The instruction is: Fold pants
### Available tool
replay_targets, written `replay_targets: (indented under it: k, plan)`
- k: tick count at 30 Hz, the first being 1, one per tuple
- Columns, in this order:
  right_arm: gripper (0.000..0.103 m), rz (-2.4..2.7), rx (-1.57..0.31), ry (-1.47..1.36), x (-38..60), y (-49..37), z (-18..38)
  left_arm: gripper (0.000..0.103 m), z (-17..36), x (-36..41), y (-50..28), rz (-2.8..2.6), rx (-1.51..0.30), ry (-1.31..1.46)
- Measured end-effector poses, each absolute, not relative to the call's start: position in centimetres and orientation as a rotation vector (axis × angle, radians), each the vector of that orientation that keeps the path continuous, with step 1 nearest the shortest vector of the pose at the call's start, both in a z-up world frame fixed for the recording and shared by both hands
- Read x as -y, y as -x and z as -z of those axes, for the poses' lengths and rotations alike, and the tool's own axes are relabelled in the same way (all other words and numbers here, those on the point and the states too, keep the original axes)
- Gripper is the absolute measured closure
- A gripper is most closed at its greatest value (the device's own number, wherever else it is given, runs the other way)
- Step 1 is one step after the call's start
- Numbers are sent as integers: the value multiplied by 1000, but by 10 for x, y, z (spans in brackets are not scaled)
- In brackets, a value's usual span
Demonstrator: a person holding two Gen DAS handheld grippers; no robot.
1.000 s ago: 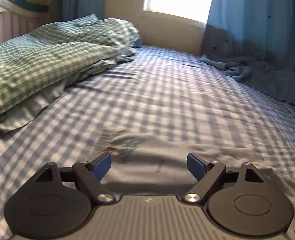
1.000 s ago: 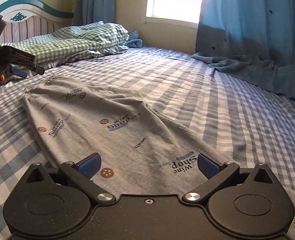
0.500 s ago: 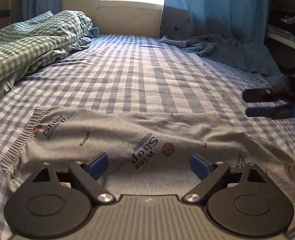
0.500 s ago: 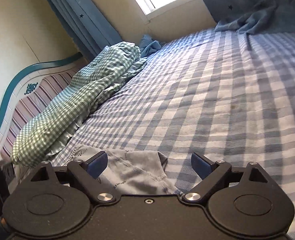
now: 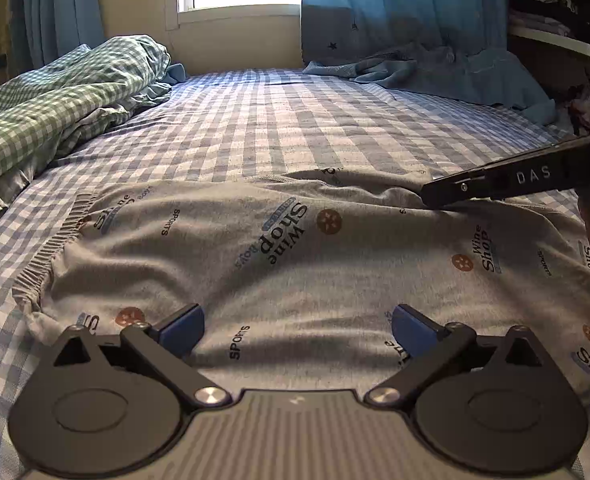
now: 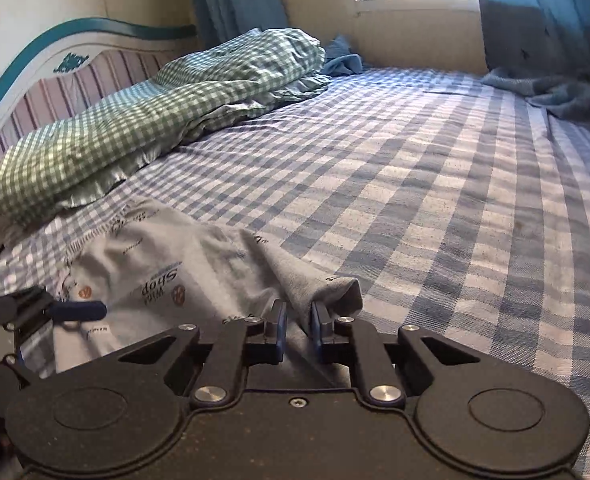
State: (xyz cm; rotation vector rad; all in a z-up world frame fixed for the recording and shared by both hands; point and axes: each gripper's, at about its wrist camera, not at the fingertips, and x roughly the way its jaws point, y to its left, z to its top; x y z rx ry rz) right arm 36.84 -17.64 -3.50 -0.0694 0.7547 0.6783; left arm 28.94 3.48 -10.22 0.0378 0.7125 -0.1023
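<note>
Left hand-held gripper (image 5: 297,330): jaws spread and opening, nothing between them, low over grey pants (image 5: 295,264) spread flat on the bed (image 5: 295,120). Soft, light knit, likely best pinched at an edge. Readable: "Wine Shop", "SPORTS", "DAS". Right hand-held gripper (image 6: 298,326): closing on a raised fold of pants (image 6: 199,264).

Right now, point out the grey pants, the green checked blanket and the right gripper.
grey pants (image 5: 295,264): left wrist view, middle of the printed fabric.
green checked blanket (image 6: 143,120): right wrist view, top of the heap.
right gripper (image 6: 298,322): right wrist view, between its fingertips.
</note>
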Motion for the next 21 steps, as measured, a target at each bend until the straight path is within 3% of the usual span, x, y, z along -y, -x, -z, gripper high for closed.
replay_targets:
  k: [4,6,8,10,12,17,18,21]
  plan:
    - [68,-673,-795,-91,185,-380,36,1,103,-35,-289,102,-711,-38]
    - [67,-639,-816,-192,192,-394,37,1,103,-35,-288,102,-711,-39]
    - [70,-601,-837,-285,199,-408,40,1,103,-35,-288,103,-711,-37]
    - [94,-572,-862,-339,201,-420,44,1,103,-35,-288,102,-711,-37]
    - [103,-503,-850,-323,200,-428,44,1,103,-35,-288,102,-711,-37]
    - [103,-472,-844,-258,195,-439,47,1,103,-36,-285,102,-717,-46]
    - [101,-479,-861,-235,193,-438,48,1,102,-36,-284,101,-719,-47]
    - [72,-451,-837,-207,202,-420,37,1,96,-34,-285,93,-747,-55]
